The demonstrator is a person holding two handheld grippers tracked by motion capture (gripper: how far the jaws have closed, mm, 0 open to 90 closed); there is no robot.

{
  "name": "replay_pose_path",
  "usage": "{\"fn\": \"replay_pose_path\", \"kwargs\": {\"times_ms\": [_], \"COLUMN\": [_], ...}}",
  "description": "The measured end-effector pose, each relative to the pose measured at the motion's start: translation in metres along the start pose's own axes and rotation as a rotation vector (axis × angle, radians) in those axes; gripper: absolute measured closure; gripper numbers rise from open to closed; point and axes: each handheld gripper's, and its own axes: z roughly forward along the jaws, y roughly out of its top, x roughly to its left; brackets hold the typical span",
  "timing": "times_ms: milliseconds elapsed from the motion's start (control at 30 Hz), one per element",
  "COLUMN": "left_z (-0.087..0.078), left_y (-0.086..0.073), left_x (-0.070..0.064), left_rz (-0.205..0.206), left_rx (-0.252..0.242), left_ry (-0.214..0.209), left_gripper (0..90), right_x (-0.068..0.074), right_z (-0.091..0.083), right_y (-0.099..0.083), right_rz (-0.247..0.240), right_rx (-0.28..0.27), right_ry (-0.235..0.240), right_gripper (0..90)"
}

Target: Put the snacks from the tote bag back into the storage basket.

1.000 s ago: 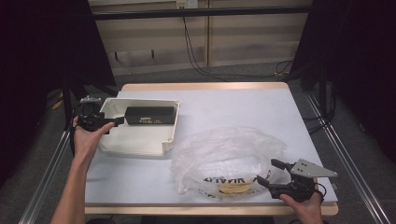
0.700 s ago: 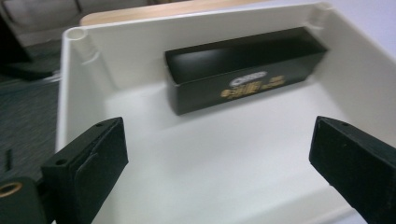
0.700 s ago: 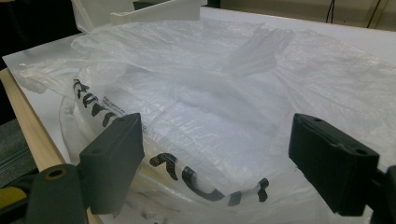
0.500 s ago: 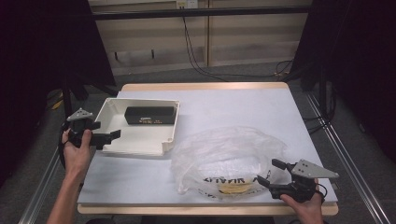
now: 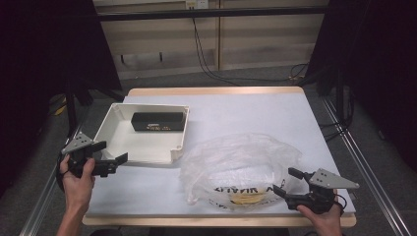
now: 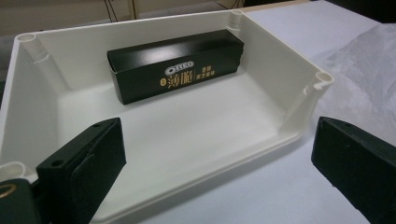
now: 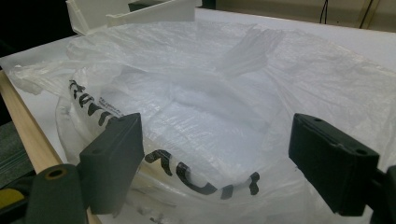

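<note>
A white tray (image 5: 147, 152) sits at the table's left with a black Oreo box (image 5: 158, 121) lying in it; the left gripper view looks into that tray (image 6: 299, 100) at the box (image 6: 175, 65). My left gripper (image 5: 112, 154) hovers open at the tray's near left corner, nothing between its jaws (image 6: 219, 172). A crumpled clear plastic bag (image 5: 241, 164) with black lettering lies front centre, something yellow showing inside it. My right gripper (image 5: 286, 183) stands open just right of the bag, its jaws (image 7: 219, 158) facing the bag (image 7: 210, 93) without holding it.
The wooden front edge of the table (image 5: 216, 220) runs close below both hands. Bare white tabletop (image 5: 255, 113) lies behind the bag and to the right of the tray. Dark frame rails (image 5: 364, 162) flank the table.
My left gripper has pulled back from the tray's far left rim toward the near left corner of the table. The Oreo box stays in the tray. The right gripper has held still.
</note>
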Motion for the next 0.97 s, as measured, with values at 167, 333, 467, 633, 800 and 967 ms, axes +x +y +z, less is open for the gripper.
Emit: {"fn": "replay_pose_path", "kwargs": {"times_ms": [167,333,467,633,800,967], "left_z": [-0.007,-0.013,-0.015,-0.017,-0.019,-0.017], "left_y": [-0.011,-0.026,-0.037,-0.048,-0.056,-0.063], "left_x": [-0.016,-0.03,-0.04,-0.047,-0.051,-0.055], "left_rz": [-0.013,-0.008,-0.031,0.005,0.019,0.048], "left_rx": [0.0,-0.023,-0.033,-0.019,-0.021,-0.023], "left_ry": [-0.003,0.009,0.03,0.011,-0.007,-0.013], "left_gripper": [2.9,2.8,2.6,2.3,2.4,2.3], "right_x": [0.001,0.0,0.0,0.0,0.0,-0.001], "right_z": [0.0,-0.001,-0.001,0.0,0.0,-0.002], "right_y": [0.0,0.0,0.0,0.001,0.001,0.001], "right_rz": [-0.003,-0.002,0.0,-0.003,-0.006,-0.006], "right_rx": [0.003,-0.002,-0.002,-0.001,0.003,-0.002], "right_ry": [-0.002,-0.004,-0.005,-0.001,0.002,-0.003], "right_gripper": [17.5,17.5,17.5,17.5,17.5,17.5]}}
